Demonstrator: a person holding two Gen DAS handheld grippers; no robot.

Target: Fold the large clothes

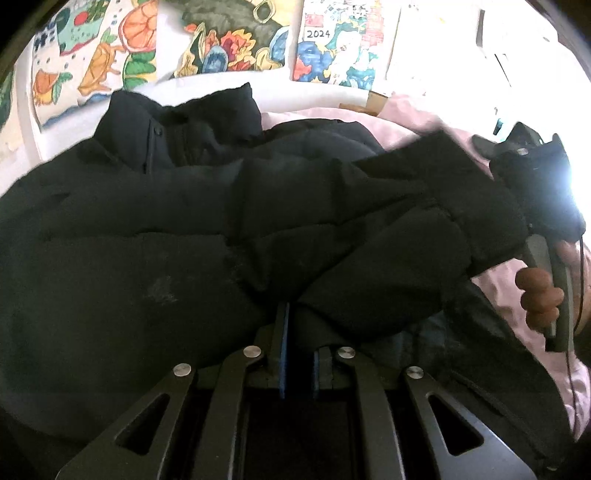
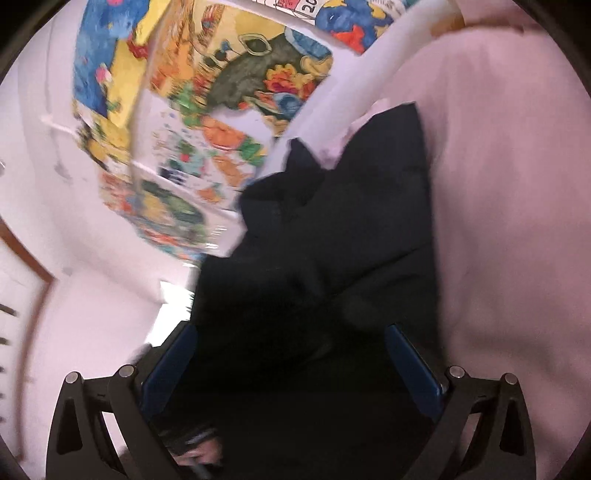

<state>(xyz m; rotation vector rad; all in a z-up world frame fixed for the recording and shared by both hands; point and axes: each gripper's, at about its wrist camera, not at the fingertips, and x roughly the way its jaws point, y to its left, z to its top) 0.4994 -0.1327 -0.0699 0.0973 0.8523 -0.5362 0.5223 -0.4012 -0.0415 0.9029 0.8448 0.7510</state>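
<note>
A large black puffer jacket (image 1: 184,229) lies spread on a pink bed sheet (image 1: 413,122), collar at the back, one sleeve (image 1: 424,199) folded across its front. My left gripper (image 1: 297,325) is shut on a fold of the jacket's lower edge; the fabric hides its fingertips. The right gripper shows in the left wrist view (image 1: 532,173) at the sleeve's cuff end, held by a hand. In the right wrist view the right gripper (image 2: 291,354) has its blue pads (image 2: 410,358) wide apart, with black jacket fabric (image 2: 332,240) lying between them. That view is blurred.
Colourful drawings and a 2024 calendar (image 1: 317,35) hang on the white wall behind the bed. A white headboard rail (image 1: 314,86) runs along the back. Pink sheet (image 2: 509,221) fills the right of the right wrist view. A bright window glares at right.
</note>
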